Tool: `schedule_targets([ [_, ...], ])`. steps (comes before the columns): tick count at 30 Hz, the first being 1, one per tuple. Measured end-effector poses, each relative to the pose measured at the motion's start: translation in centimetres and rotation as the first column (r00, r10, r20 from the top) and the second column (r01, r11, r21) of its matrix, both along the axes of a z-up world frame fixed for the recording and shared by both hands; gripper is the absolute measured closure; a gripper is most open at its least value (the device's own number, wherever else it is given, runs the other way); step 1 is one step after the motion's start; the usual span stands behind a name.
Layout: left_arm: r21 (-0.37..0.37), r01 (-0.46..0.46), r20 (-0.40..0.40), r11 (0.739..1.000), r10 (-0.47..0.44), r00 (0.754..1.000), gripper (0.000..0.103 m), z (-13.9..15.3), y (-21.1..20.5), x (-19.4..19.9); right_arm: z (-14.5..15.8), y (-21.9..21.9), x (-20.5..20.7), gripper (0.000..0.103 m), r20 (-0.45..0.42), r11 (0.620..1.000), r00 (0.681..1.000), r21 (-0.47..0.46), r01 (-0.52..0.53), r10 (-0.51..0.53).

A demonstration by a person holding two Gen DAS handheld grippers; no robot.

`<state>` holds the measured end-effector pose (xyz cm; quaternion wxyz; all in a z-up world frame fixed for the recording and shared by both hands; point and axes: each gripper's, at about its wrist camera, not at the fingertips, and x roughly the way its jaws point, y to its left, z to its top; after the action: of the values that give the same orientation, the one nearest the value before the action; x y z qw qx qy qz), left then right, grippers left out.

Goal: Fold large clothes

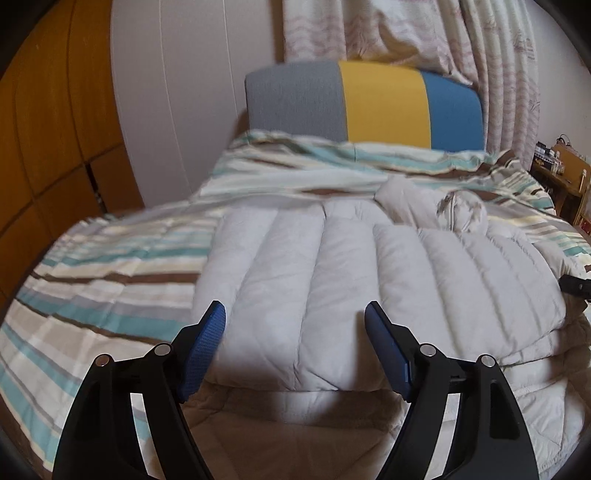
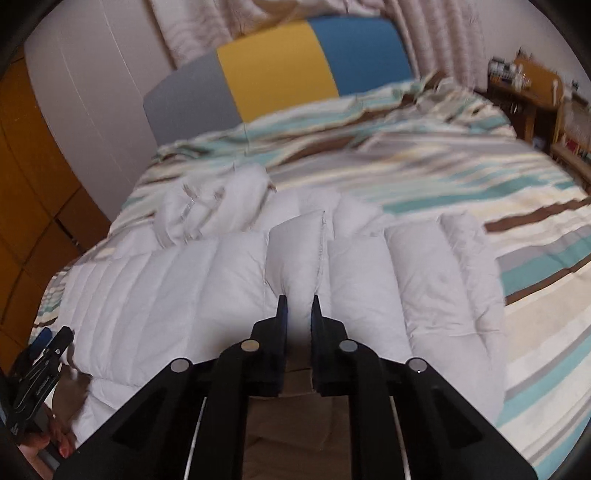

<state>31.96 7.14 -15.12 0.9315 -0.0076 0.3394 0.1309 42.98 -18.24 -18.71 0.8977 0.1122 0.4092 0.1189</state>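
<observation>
**White padded jacket on striped bed, right tool clamped on its near edge**

Striped bedding [image 1: 110,266] in teal, brown, cream and grey covers the bed and fills most of both views. At the far end stands a headboard [image 1: 369,103] in three panels: grey, yellow and blue. Pale patterned curtains [image 1: 388,29] hang behind it. Orange-brown cabinet doors [image 1: 44,129] line the left side of the room, and a wooden shelf unit [image 2: 532,96] carrying small items stands at the far right.

White padded jacket [image 1: 332,280]: lies flat on the bedding, its quilted channels running away from the cameras. Its bunched hood or collar [image 1: 436,210] sits at the far end, toward the headboard. The near edge shows a tan inner lining [image 1: 288,424].

Left tool [image 1: 295,314]: blue-padded fingers stand wide apart above the near part of the jacket. Nothing lies between them. In the right wrist view it appears at the lower left edge, beside the jacket's side, with fingertips of a hand [image 2: 62,448] visible below it.

Right tool [image 2: 297,304]: fingers are drawn close together and pinch a raised fold of the jacket at its near edge.
</observation>
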Motion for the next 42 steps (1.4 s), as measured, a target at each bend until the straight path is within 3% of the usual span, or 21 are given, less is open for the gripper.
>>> schedule_targets([
  [3,-0.018,0.000,-0.042,1.000,0.000,0.999,0.026,-0.5,0.1,0.2,0.5,-0.9,-0.3,0.064,-0.002,1.000,1.000,0.018,0.008,-0.008],
  [6,-0.008,0.013,-0.015,1.000,-0.013,1.000,0.026,0.5,-0.3,-0.3,3.6,-1.0,-2.4,0.062,0.157,1.000,0.987,0.017,0.026,-0.028],
  [9,0.025,0.030,0.008,0.999,-0.031,0.999,0.026,1.6,-0.9,0.8,5.3,2.2,-2.8,0.064,0.234,0.996,0.968,-0.024,-0.084,0.087],
  [13,0.061,0.047,-0.022,0.997,-0.045,0.999,0.026,1.4,-1.0,3.7,3.9,6.9,-0.4,0.065,0.180,0.977,0.964,-0.121,-0.178,0.198],
  [17,0.121,0.062,-0.106,0.991,-0.049,0.993,0.026,-0.7,-0.3,7.1,0.2,7.1,1.7,0.066,0.088,0.975,0.984,-0.174,-0.136,0.153],
  [21,0.007,0.058,-0.129,0.998,-0.056,0.990,0.017,-3.3,1.7,8.4,-3.4,4.8,2.6,0.066,0.056,0.989,0.991,-0.092,-0.116,0.122],
  [28,-0.109,0.062,-0.143,0.992,-0.077,0.987,0.016,-4.9,3.3,9.1,-4.3,5.6,2.5,0.066,0.071,0.983,0.991,-0.148,-0.104,0.116],
  [34,-0.070,-0.011,-0.157,0.997,-0.001,0.988,0.014,-2.7,2.5,7.6,-4.4,5.9,2.6,0.066,0.080,0.980,0.990,-0.173,-0.099,0.114],
  [38,-0.101,-0.081,-0.054,0.992,0.075,0.996,0.014,1.0,1.0,4.8,-4.3,6.2,2.6,0.065,0.084,0.978,0.990,-0.184,-0.096,0.113],
  [40,-0.057,-0.059,-0.031,0.997,0.057,0.998,0.014,1.8,-0.8,5.0,-4.3,6.3,2.5,0.064,0.087,0.978,0.990,-0.188,-0.094,0.112],
  [42,-0.014,-0.047,-0.056,0.999,0.046,0.997,0.014,1.4,-1.6,6.3,-4.2,6.2,2.5,0.064,0.088,0.978,0.990,-0.187,-0.094,0.112],
])
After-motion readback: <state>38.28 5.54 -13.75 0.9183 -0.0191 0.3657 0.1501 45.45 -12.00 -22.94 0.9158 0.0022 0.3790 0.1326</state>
